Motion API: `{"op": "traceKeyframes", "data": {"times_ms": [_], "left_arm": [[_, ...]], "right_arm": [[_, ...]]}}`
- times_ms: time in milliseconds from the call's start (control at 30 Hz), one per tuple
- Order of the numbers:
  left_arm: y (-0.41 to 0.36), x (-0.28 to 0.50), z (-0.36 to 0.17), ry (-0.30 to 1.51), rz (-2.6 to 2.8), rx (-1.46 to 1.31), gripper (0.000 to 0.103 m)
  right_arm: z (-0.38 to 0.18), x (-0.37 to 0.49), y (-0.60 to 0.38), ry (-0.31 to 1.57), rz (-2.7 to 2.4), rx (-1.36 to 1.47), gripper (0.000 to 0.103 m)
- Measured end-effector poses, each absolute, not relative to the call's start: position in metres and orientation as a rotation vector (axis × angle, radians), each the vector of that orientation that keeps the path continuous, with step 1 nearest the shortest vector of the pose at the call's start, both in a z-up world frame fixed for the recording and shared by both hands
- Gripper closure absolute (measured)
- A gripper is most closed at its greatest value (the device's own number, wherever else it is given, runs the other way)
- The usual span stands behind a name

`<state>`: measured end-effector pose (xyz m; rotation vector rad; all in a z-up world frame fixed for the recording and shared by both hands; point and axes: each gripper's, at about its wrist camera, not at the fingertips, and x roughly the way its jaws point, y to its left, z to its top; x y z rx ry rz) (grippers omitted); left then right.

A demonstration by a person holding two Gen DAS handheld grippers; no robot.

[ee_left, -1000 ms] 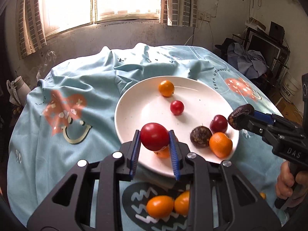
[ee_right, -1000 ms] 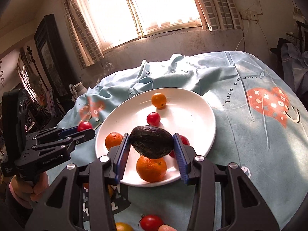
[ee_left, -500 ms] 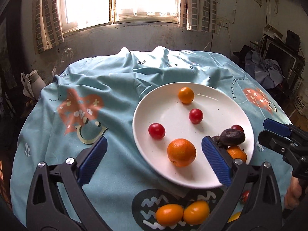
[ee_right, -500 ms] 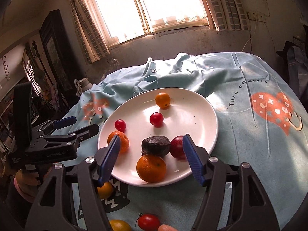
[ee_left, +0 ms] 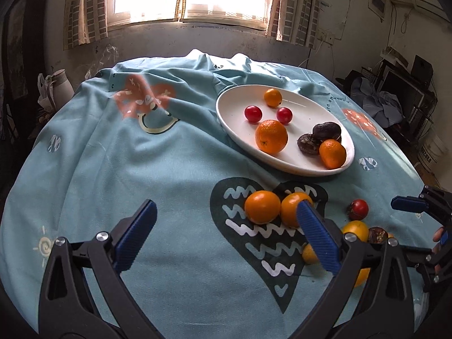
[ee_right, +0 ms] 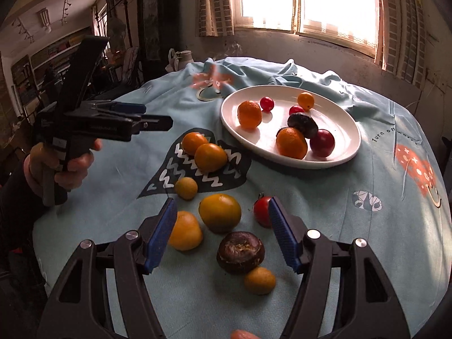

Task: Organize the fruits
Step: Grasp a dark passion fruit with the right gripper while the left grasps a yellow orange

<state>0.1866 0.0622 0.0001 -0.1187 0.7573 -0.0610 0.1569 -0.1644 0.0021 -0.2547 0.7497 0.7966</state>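
Observation:
A white plate (ee_left: pixel 308 110) on the blue cloth holds several fruits: oranges, red tomatoes and dark brown fruits. My left gripper (ee_left: pixel 226 220) hangs wide open over the dark heart print, nothing between its pads, its right finger in front of two loose oranges (ee_left: pixel 262 206). My right gripper (ee_right: pixel 221 209) is open above the near loose pile. A yellow-orange fruit (ee_right: pixel 220 212) lies on the cloth between its pads, untouched. An orange (ee_right: pixel 185 230), a red tomato (ee_right: pixel 262 211) and a dark brown fruit (ee_right: pixel 240 251) lie close around it.
A person's hand (ee_right: pixel 70 166) holds the left gripper at the left of the right wrist view. Two oranges (ee_right: pixel 210 156) and a small yellow fruit (ee_right: pixel 186 188) lie on the heart print. Crumpled cloth folds rise behind the plate (ee_right: pixel 339 130), below the window wall.
Both grippers let go of their fruit onto the plate, the left a red tomato, the right a dark fruit. Both opened and drew back to the loose fruit on the near cloth.

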Motion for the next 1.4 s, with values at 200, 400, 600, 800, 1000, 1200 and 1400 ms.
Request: {"op": "traceKeyframes", "data": {"times_ms": [200,400,600,800,1000,1200,1400], "left_arm": [[0.060,0.183,0.000,0.755,-0.072,-0.114,0.002],[0.057,0.178,0.001,0.750,-0.088,-0.100,0.002],[0.055,0.175,0.000,0.754,-0.090,-0.089,0.002],[0.052,0.174,-0.003,0.762,-0.094,-0.077,0.002],[0.050,0.172,-0.002,0.756,-0.099,-0.070,0.002],[0.045,0.169,-0.002,0.754,-0.130,-0.057,0.002],[0.018,0.155,0.000,0.751,-0.315,0.011,0.003]], "right_arm": [[-0.015,0.155,-0.169,0.815,0.796,-0.311,0.036],[-0.024,0.159,-0.171,0.847,0.751,-0.333,0.039],[-0.031,0.158,-0.165,0.864,0.740,-0.371,0.039],[-0.033,0.155,-0.160,0.853,0.741,-0.395,0.040],[-0.037,0.158,-0.159,0.873,0.722,-0.400,0.046],[-0.038,0.159,-0.160,0.865,0.706,-0.396,0.060],[-0.020,0.173,-0.181,0.839,0.712,-0.213,0.061]]}}
